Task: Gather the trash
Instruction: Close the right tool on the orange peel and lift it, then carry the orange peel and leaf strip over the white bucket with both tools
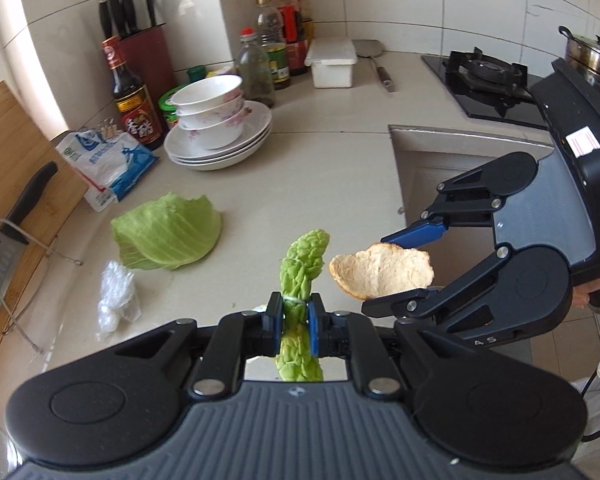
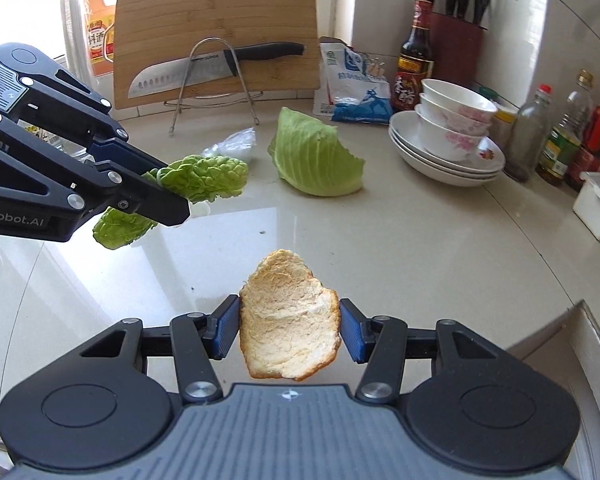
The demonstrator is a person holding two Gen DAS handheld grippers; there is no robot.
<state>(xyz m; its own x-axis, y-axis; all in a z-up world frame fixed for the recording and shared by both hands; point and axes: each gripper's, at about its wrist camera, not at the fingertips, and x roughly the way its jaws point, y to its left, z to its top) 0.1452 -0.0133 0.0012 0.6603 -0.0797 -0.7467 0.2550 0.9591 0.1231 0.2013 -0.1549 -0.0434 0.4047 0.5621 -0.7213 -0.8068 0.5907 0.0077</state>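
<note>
My left gripper (image 1: 295, 320) is shut on a crinkled green vegetable leaf (image 1: 303, 264), held above the counter. The same leaf (image 2: 208, 178) pokes out of that gripper (image 2: 176, 204) at the left of the right wrist view. An orange peel (image 2: 288, 316) with its pale inside showing sits between the blue pads of my right gripper (image 2: 288, 330), which is shut on it. In the left wrist view the peel (image 1: 382, 274) hangs in that gripper (image 1: 396, 268) at the right. A cabbage leaf (image 1: 168, 236) (image 2: 316, 156) and a crumpled clear plastic wrap (image 1: 118, 300) (image 2: 232, 144) lie on the counter.
Stacked bowls on plates (image 1: 220, 128), sauce bottles (image 1: 134, 104), a blue-white bag (image 1: 108, 164), a knife block (image 1: 140, 40) and a white box (image 1: 332, 64) line the back. A cutting board with a knife (image 2: 216, 68) leans on a wire rack. The sink (image 1: 440, 184) and stove (image 1: 488, 76) lie right.
</note>
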